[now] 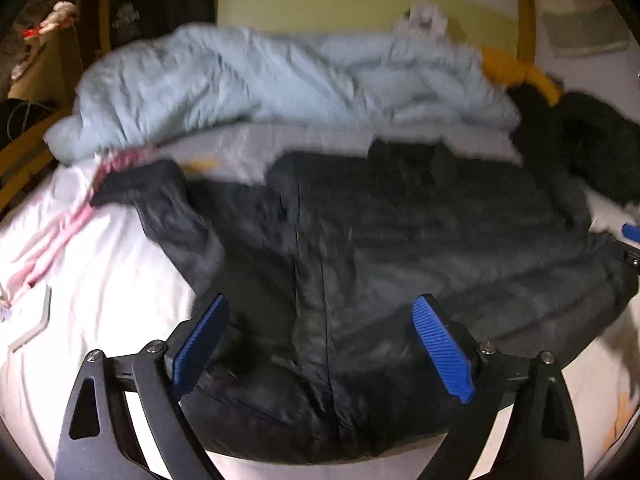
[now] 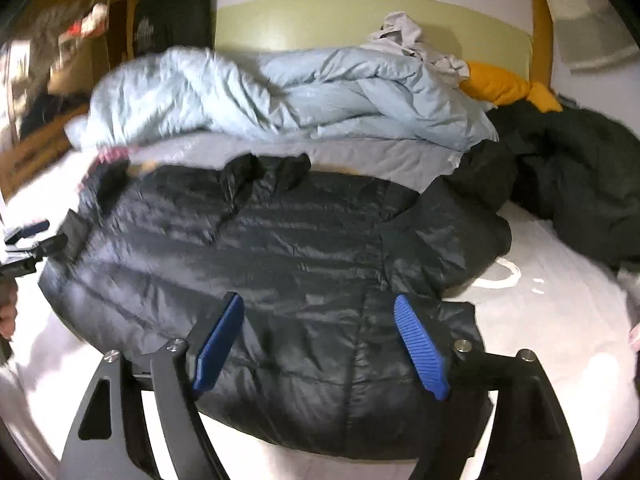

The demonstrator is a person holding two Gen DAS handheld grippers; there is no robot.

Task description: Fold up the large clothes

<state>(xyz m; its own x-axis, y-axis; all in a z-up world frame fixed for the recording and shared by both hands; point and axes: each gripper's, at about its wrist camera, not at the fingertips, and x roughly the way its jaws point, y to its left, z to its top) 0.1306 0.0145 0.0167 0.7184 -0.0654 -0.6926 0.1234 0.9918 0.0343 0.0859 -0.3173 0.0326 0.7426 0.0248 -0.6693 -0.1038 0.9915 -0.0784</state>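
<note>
A black quilted puffer jacket (image 1: 380,248) lies spread flat on the white bed sheet (image 1: 112,288), with a sleeve reaching out to the left. My left gripper (image 1: 320,344) hangs open over the jacket's lower hem, and nothing is pinched between its blue pads (image 1: 202,344). The right wrist view shows the same jacket (image 2: 260,252) with its right sleeve folded in over the body. My right gripper (image 2: 320,344) is open above the hem, its blue pads (image 2: 420,348) wide apart and clear of the fabric. The left gripper (image 2: 32,240) shows at that view's left edge.
A crumpled light-blue duvet (image 1: 260,84) lies behind the jacket. A yellow garment (image 2: 504,84) and a dark coat (image 2: 572,168) sit at the back right. Pink-striped cloth (image 1: 64,232) lies at the left. A wooden bed frame (image 1: 526,20) rims the far side.
</note>
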